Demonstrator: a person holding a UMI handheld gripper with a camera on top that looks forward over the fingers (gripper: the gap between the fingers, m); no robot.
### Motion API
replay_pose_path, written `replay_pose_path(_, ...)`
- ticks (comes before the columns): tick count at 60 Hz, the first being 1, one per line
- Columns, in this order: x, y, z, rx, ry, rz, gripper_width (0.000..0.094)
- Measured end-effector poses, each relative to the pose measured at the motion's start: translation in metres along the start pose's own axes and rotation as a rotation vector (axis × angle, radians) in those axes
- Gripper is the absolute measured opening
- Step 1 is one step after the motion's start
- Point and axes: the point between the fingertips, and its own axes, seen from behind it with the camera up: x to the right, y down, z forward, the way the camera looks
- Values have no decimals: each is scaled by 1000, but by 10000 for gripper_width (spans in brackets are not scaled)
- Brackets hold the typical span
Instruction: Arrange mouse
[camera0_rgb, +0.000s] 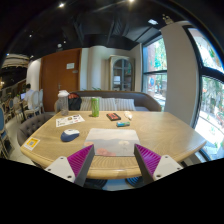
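Room: large windows (156, 68) on one side with greenery outside, a wooden door (62, 73) on the far wall, a light cabinet with a glazed front (121, 72) near the middle of the far wall, ceiling spotlights overhead.

Table (160, 133): round, pale wood top, occupying the middle ground ahead of the gripper. Carries all the smaller items listed below.

Sofa (118, 101): grey, with pale cushions, beyond the far rim of the table.

Chairs (30, 124): light-coloured, beside the table on the door side.

Gripper (112, 158): 1 hand-held unit, 2 white fingers, each with a magenta pad (80, 158) on its inner face. Fingers spread wide apart; nothing between them. They stand at the near edge of the table.

Mouse mat (112, 144): white, flat, rectangular, just ahead of the fingers and roughly centred between them.

Paper sheet (69, 120): printed, lying flat beyond the mouse.

Green bottle (95, 105): upright, at the far side of the table.

Pale jug (63, 101): upright, on the door side of the green bottle, apart from it.

Mouse (70, 135): blue and grey, resting on the table beside the mat on the door side, not touching it, well ahead of the finger on that side.

Dark flat item (113, 116): near table centre; identity cannot be told.

Teal block (122, 124): small, just beside the dark item, beyond the mat.

Yellow card (32, 142): at the table rim on the door side.
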Motion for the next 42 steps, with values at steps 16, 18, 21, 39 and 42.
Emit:
replay_pose_path(16, -25, 9, 10, -10, -37, -23, 827)
replay_pose_path(18, -37, 10, 14, -16, -58, -27, 830)
replay_pose_path(21, -59, 13, 22, -30, -101, -45, 831)
replay_pose_path(39, -181, 46, 113, -143, -263, -14, 853)
replay_pose_path(42, -194, 55, 128, -172, -266, -30, 841)
